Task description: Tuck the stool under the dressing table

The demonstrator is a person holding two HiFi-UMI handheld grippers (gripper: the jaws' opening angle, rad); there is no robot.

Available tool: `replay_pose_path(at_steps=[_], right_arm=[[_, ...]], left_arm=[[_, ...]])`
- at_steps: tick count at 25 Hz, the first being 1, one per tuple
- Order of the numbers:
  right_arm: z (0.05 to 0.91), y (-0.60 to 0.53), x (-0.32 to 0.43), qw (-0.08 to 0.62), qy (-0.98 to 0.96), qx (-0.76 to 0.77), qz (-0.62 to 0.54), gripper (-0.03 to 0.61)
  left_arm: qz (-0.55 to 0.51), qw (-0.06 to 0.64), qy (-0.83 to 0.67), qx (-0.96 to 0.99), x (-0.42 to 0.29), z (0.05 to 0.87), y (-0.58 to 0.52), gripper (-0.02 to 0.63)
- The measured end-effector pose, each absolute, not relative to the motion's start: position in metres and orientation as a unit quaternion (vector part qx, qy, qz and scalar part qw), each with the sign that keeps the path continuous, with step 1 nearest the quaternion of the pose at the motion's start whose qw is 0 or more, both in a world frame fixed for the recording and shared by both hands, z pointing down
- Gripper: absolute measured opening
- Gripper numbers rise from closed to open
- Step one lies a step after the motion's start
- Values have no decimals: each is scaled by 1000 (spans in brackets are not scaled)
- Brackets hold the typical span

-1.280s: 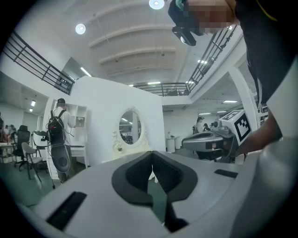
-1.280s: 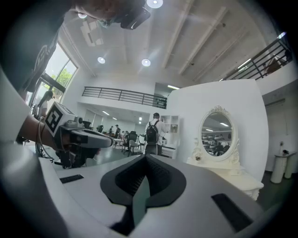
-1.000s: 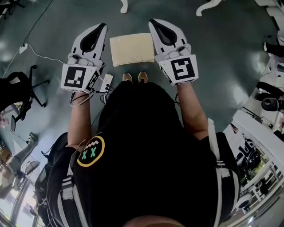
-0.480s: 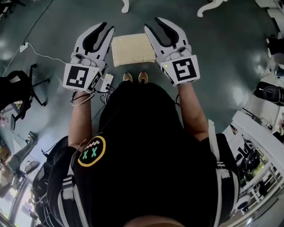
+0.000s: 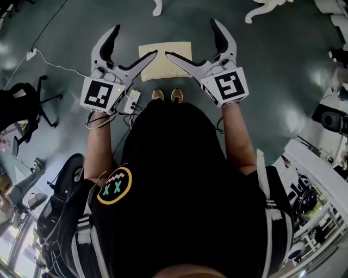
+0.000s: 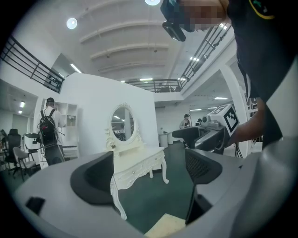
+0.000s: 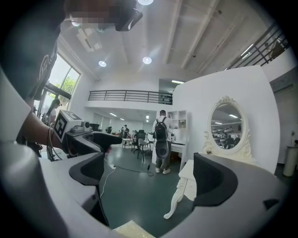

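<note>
The stool (image 5: 163, 59), with a cream cushioned seat, stands on the dark green floor just beyond the person's shoes. Both grippers hover above its near side. My left gripper (image 5: 136, 39) and my right gripper (image 5: 190, 37) are spreading their jaws wide, and nothing lies between either pair. The white dressing table (image 6: 137, 162) with its oval mirror (image 6: 123, 123) stands further ahead; only its curved legs (image 5: 157, 6) show in the head view. A corner of the stool seat (image 6: 163, 228) peeks in below the left gripper (image 6: 149, 172). Through the right gripper (image 7: 149, 179) I see a table leg (image 7: 179, 195).
A black office chair (image 5: 22, 108) stands at the left, with a white cable (image 5: 54, 68) trailing across the floor. A person with a backpack (image 7: 162, 139) stands beside the dressing table. White shelving and equipment (image 5: 326, 179) line the right side.
Both grippers went from shut to wide open. The hands have stayed in nearly the same place above the stool.
</note>
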State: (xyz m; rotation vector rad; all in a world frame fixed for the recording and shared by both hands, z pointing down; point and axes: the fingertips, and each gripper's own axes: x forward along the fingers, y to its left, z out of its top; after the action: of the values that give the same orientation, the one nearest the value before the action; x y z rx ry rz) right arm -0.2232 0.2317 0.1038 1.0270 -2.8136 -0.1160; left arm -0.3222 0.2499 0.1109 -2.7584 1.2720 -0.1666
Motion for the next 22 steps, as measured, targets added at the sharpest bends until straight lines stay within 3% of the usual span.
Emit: replay_pose_path(at_steps=[11,15,22], right_arm=[[143,231,-212,112,-933,342,1,598],[243,226,-206,161,-925,339,65,598],[501,246,-186,279,-887,321,181,598]], left_arm=[[-92,4,431,-898,-325,153,253,480],[-134,-68,434,-888,-333,255,252,480],[-217,-222,432,-847,-346,510,278,483]])
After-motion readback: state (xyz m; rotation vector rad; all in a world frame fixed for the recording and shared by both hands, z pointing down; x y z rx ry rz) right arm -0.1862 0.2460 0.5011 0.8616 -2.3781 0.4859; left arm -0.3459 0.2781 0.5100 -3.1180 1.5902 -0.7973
